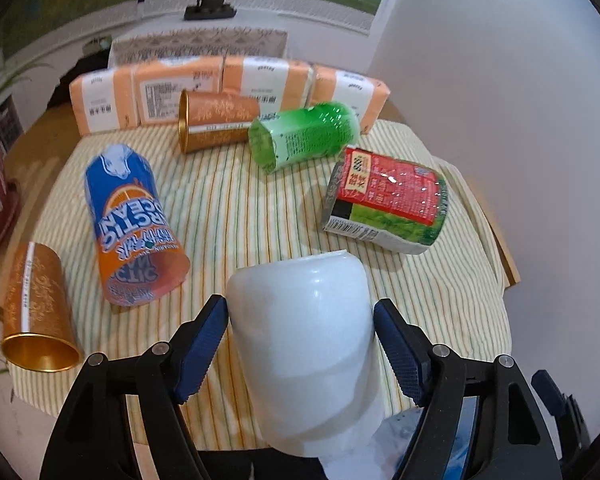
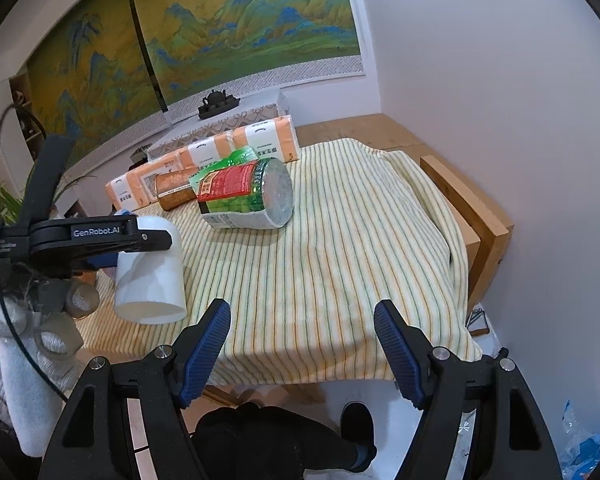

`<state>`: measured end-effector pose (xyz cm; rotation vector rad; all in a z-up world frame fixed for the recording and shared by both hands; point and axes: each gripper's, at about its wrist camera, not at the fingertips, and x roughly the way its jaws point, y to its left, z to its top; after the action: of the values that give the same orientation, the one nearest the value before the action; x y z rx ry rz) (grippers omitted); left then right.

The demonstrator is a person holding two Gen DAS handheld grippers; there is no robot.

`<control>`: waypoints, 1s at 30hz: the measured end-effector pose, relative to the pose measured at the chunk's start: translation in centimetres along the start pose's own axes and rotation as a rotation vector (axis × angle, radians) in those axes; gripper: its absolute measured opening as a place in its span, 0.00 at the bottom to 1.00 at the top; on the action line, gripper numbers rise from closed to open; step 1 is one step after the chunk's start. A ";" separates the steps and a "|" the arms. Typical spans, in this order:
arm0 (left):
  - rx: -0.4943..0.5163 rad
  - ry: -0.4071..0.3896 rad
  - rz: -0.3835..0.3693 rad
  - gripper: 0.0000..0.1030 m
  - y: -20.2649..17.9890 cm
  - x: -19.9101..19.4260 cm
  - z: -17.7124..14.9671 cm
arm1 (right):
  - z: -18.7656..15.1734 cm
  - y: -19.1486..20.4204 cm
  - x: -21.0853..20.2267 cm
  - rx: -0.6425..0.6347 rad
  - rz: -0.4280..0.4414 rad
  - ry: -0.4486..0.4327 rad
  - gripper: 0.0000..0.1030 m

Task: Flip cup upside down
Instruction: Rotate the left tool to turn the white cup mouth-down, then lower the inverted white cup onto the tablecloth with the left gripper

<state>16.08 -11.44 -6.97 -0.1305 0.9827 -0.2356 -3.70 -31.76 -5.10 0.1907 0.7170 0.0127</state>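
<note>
My left gripper is shut on a white cup. The cup is held above the near edge of the striped cloth with its closed base pointing away from the camera. In the right wrist view the same cup hangs with its open mouth facing down, a little above the cloth, gripped by the left gripper. My right gripper is open and empty, held off the table's near edge.
On the striped cloth lie a blue-orange cup, two copper cups, a green bottle and a red-green bottle. Orange tissue packs line the back. A wooden table edge stands at the right.
</note>
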 end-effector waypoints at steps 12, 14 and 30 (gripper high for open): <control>0.073 -0.123 0.035 0.75 -0.4 -2.2 -1.4 | 0.1 1.4 0.1 -0.027 -0.020 -0.013 0.69; 0.083 -0.137 0.039 0.75 -0.6 -2.4 -1.4 | 0.1 1.6 0.2 -0.029 -0.027 -0.014 0.69; 0.118 -0.225 0.058 0.75 0.4 -3.4 -1.2 | -0.7 1.4 0.4 -0.005 -0.068 -0.049 0.69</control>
<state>13.33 -10.16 -5.00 -0.0196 0.7461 -0.2195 -3.78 -30.26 -5.61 0.1615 0.6746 -0.0544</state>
